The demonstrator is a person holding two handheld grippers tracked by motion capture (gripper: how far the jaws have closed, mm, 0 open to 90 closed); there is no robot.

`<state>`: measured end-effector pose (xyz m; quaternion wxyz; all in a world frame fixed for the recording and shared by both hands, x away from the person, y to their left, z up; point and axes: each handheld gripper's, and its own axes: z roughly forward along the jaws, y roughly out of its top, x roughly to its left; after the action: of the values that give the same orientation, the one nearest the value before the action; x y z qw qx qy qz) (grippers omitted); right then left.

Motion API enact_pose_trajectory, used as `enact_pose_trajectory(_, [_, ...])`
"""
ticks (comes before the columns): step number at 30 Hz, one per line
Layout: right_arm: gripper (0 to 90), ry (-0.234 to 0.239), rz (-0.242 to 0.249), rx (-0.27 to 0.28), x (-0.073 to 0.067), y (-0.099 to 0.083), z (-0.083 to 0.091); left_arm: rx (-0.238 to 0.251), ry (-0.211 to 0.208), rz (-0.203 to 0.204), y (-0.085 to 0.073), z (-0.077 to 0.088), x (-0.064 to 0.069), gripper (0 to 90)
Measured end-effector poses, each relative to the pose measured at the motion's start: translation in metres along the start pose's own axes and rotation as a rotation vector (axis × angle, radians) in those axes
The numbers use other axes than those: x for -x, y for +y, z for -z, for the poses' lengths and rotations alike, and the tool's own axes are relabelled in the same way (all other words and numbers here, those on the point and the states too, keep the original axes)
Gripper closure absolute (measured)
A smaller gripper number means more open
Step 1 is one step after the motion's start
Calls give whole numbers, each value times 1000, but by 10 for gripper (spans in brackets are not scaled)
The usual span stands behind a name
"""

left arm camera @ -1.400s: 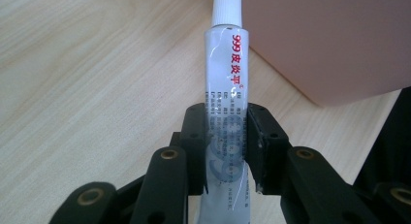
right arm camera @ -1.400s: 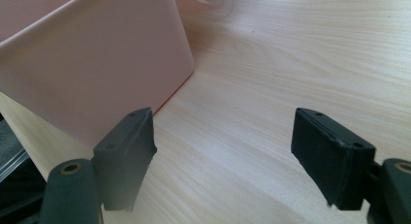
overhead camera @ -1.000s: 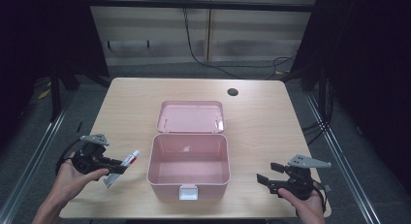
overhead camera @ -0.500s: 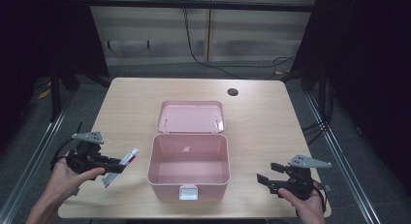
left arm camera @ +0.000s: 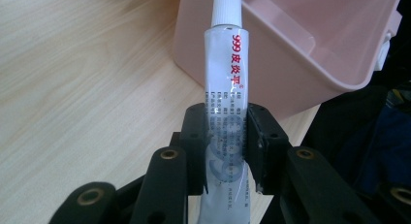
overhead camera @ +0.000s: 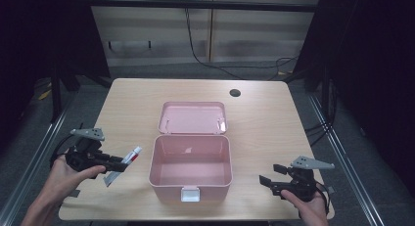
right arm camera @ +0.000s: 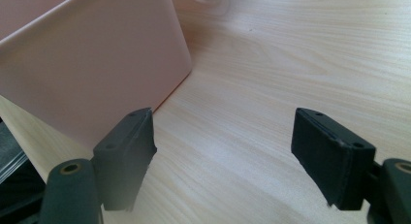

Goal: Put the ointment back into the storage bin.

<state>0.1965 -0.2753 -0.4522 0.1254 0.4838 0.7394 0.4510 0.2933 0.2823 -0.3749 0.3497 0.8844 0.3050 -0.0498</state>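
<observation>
left gripper (overhead camera: 115, 165) drifted left, clamping tube (left arm camera: 226, 88); right gripper (overhead camera: 266, 181) agape.

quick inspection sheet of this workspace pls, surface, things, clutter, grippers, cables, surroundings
surface: light wood table with a round dark hole near the far right corner.
job's things: pink box, empty, lid laid open behind it, white latch at the front; white tube with red print and a white cap.
clutter: nothing seen.
grippers: left gripper shut on the tube, left of the box, cap towards it; right gripper open and empty, low over the table right of the box.
cables: black cables down the back wall and across the floor; one trails from each gripper.
surroundings: dark frame posts, pale panelled wall behind, metal rails along both table sides.
</observation>
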Motion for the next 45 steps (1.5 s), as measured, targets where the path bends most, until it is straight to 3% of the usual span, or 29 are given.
enact_pose_trajectory(17, [240,3,6,-3,0,0,0,21,-27,-42,24,10,14,710])
enact_pose_trajectory(24, [236,0,4,-3,0,0,0,-1,-25,-93,36,6,23,710])
enact_pose_trajectory(34, [219,-8,2,-2,0,0,0,5,-68,-106,54,-4,30,710])
enact_pose_trajectory(40, [186,2,3,8,0,1,1,-7,-71,-126,65,-9,35,711])
enact_pose_trajectory(45, [154,11,-8,16,1,1,1,-29,-69,-169,77,-13,44,710])
